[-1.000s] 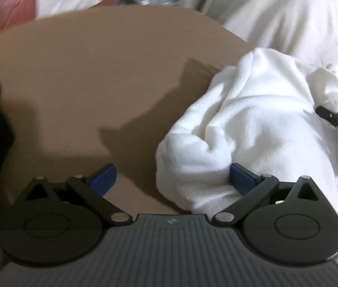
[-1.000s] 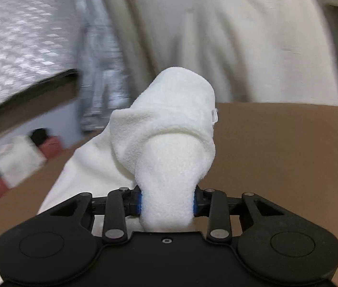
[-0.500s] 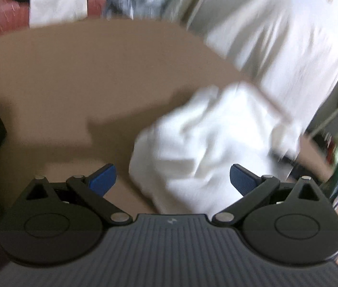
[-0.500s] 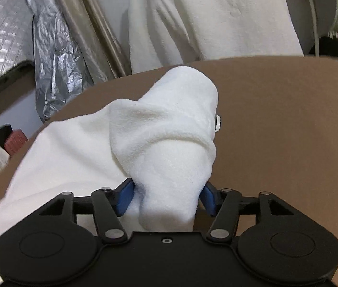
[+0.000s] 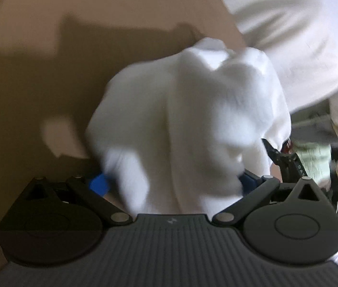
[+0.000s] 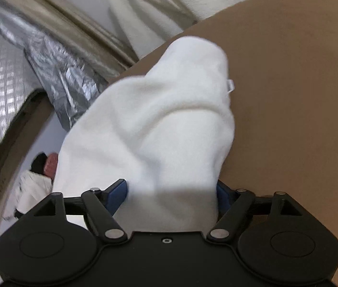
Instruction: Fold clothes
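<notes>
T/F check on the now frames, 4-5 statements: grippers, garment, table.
1. The white fleece garment sits between the right gripper fingers. True.
2. The left gripper has bare table between its fingers. False: white fleece fills the gap.
3. The table is brown. True.
4. The garment is dark blue. False: it is white; only the finger pads are blue.
5. The left wrist view is sharp. False: it is motion-blurred.
</notes>
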